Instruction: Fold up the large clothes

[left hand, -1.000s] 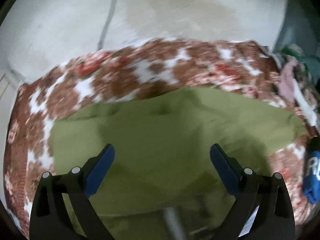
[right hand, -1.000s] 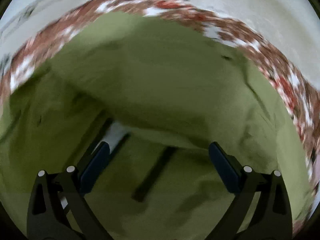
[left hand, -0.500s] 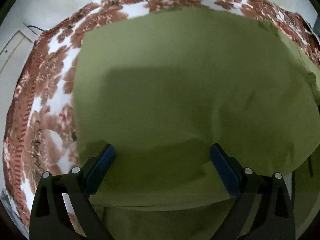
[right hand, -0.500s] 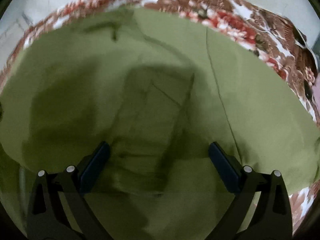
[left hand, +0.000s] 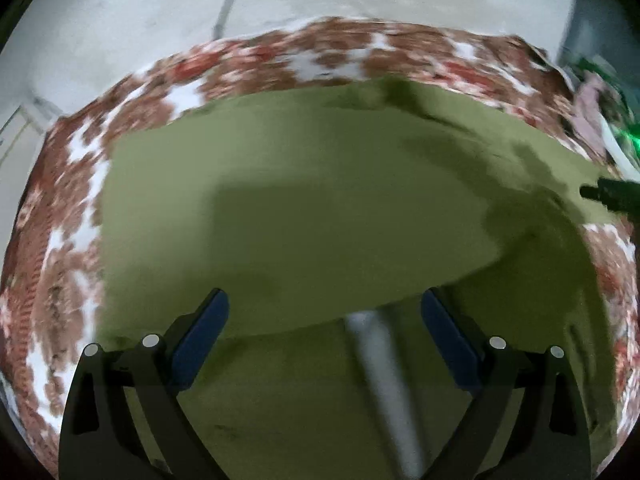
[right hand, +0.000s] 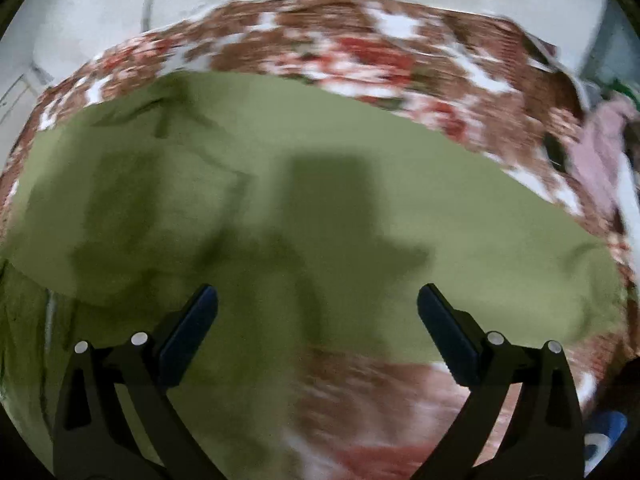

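Your left gripper point(left hand: 324, 320) and right gripper point(right hand: 318, 312) hang spread, empty, over the green garment point(left hand: 304, 216); floral bedspread point(right hand: 360, 48) borders its edges.

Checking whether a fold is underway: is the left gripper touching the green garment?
Cannot tell. In the left wrist view the left gripper is wide open over the green garment, but blur hides any gap.
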`<state>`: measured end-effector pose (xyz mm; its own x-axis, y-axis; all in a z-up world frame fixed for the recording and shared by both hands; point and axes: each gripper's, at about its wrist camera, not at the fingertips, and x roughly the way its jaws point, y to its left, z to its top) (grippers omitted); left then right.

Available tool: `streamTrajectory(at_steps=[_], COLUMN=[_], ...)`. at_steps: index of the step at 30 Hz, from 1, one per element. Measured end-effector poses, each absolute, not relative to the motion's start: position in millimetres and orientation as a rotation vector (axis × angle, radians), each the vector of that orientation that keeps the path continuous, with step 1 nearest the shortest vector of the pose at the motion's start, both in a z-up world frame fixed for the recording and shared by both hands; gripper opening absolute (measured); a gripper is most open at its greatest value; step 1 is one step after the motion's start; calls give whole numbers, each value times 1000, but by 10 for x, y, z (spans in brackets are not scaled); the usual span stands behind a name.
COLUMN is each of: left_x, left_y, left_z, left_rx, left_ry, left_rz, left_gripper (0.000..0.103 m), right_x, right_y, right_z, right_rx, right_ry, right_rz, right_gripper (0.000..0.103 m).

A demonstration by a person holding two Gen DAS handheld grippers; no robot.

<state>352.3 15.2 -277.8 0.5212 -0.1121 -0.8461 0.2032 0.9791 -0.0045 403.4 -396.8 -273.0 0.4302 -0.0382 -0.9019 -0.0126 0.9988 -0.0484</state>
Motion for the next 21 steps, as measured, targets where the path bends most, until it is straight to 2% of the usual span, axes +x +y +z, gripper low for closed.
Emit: streamTrajectory(at_steps=[13,21], left_x=[3880,4049], left_y=[-1935,-2379], left_z=[-2933,-3433], left_rx=[96,146], left_ry=[983,1045], left_rz=[-311,-326], left_gripper=[95,95], right_x=[3420,3263], right_y=[-7052,-7994], right_z=[-2665,-3135], right_rx=[338,858], right_ry=[1193,1115], right_rz=[-378,-371], right_gripper=[98,96])
